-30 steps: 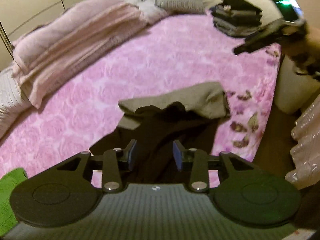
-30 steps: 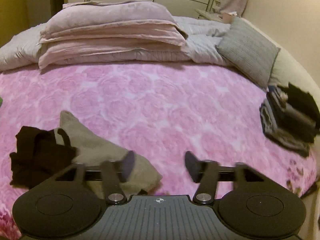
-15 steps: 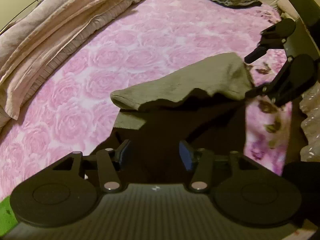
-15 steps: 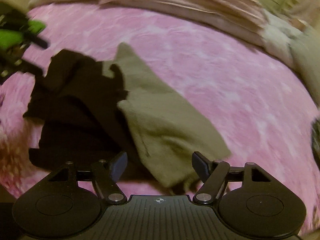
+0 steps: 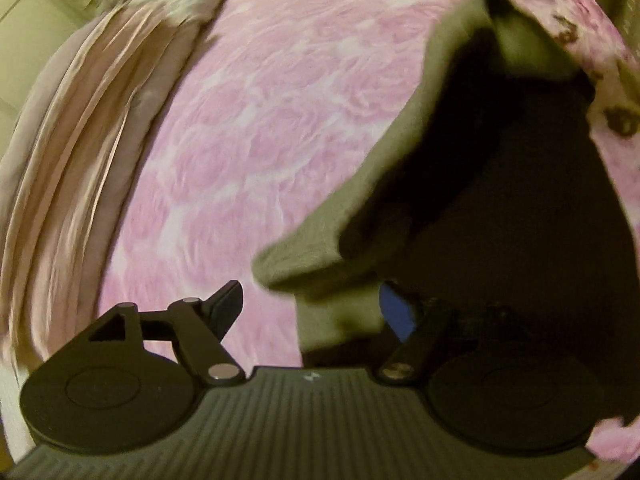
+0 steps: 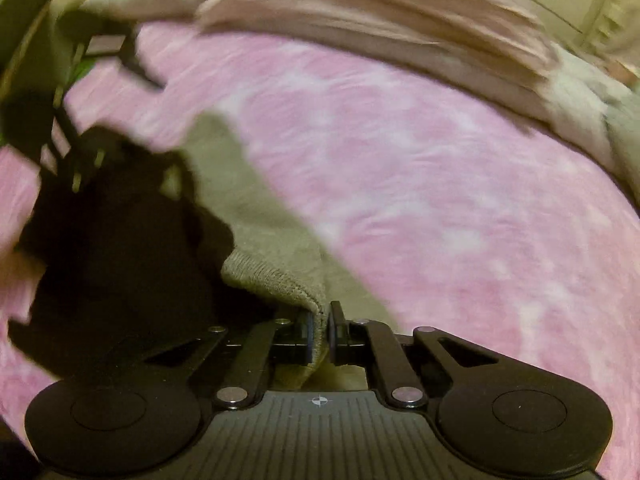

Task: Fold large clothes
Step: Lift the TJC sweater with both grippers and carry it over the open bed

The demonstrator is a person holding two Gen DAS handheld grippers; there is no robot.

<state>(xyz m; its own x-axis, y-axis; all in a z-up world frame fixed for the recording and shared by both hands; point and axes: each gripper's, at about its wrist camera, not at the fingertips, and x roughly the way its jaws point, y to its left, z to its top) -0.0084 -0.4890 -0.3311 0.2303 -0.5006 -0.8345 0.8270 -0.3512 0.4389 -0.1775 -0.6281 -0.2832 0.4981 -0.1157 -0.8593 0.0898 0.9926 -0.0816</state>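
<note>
On the bed with the pink rose-patterned cover lie two garments together: an olive-grey knitted garment with a ribbed hem and a black garment heaped partly over it, near the front edge of the bed.

The right claw is pressed together and pinches the ribbed hem of the olive-grey garment — the knit fabric is squeezed between its two pads, and a fold of it hangs below them. The black garment lies just beside this claw, on its left in the right wrist view.

The left claw is spread and its jaws are opening. It is low over the other end of the olive-grey garment; a corner of the cloth sits between the fingers, but the pads do not press on it. The black garment fills the right part of this view.

At the far side of the bed there is a stack of folded pale pink blankets — both views are blurred, so finer details I cannot tell.
</note>
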